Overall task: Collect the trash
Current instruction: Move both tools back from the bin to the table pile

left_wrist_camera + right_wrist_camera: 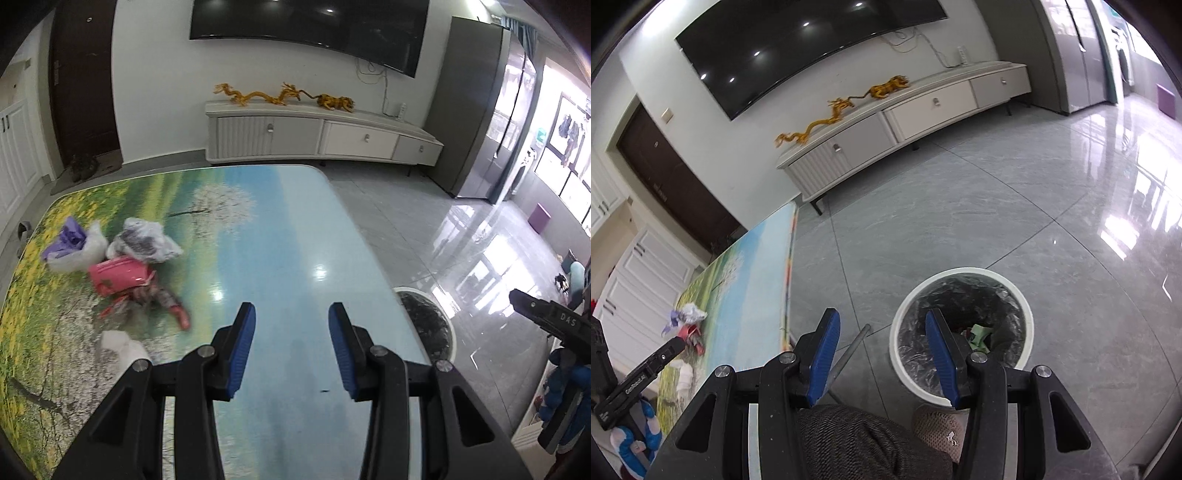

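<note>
A: So, what lies around on the worktop [280,229]?

B: A cluster of trash sits toward its left side: a clear plastic bag [144,240], a purple-and-white bag [72,243] beside it, a pink packet [120,275] touching both, a red wrapper [162,302] just below, and a white crumpled piece [122,345] nearer the camera. Nothing stands between the left hand-held gripper [291,347] and that cluster.

A: And the bin?

B: The left wrist view catches only a slice of the white bin [428,325] past the worktop's right edge. The right wrist view looks straight into it: a black liner, with green scraps [979,334] at the bottom. It stands on the grey tiled floor [960,221], just beside the worktop edge, near a person's knee [871,443].

A: The jaws?

B: Both sets stand apart, with nothing between them. The right hand-held gripper [882,354] hangs over the bin's near rim, touching nothing.
</note>
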`<state>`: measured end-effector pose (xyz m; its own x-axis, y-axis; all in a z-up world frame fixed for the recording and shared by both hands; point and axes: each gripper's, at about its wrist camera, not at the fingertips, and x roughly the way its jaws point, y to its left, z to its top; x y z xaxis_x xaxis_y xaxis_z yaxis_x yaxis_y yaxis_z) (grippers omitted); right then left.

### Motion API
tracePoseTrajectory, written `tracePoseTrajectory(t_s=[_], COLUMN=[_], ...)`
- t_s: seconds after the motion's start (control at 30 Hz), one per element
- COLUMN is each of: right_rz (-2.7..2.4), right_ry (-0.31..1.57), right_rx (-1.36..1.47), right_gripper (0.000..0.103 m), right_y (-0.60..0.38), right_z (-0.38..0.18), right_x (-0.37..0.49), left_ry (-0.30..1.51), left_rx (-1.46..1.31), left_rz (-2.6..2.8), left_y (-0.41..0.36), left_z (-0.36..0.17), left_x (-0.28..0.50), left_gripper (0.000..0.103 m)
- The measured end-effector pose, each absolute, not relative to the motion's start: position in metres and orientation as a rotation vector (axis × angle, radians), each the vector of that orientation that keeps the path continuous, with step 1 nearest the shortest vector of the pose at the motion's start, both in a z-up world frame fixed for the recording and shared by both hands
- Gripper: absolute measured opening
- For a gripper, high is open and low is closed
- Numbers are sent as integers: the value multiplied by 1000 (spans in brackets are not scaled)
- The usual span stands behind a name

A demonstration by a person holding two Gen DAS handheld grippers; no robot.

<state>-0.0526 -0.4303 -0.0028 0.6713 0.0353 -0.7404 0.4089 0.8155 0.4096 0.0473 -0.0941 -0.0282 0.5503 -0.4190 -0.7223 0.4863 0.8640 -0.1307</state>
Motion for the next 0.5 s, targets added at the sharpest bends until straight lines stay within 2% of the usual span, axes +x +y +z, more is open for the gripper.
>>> tracePoseTrajectory(t_s=[0.3,0.5], right_rz=[-58,91], right_ry=[894,940], right_rx=[493,415], right_gripper=[46,46], right_y=[-373,-325], right_z=[-7,-13], right_x=[-8,32], left_ry=[849,894], left_rx=[12,-27], left_rz=[-329,-314], left_y=[2,16], left_z=[-61,-80], left_x=[67,68], left_gripper=[39,39])
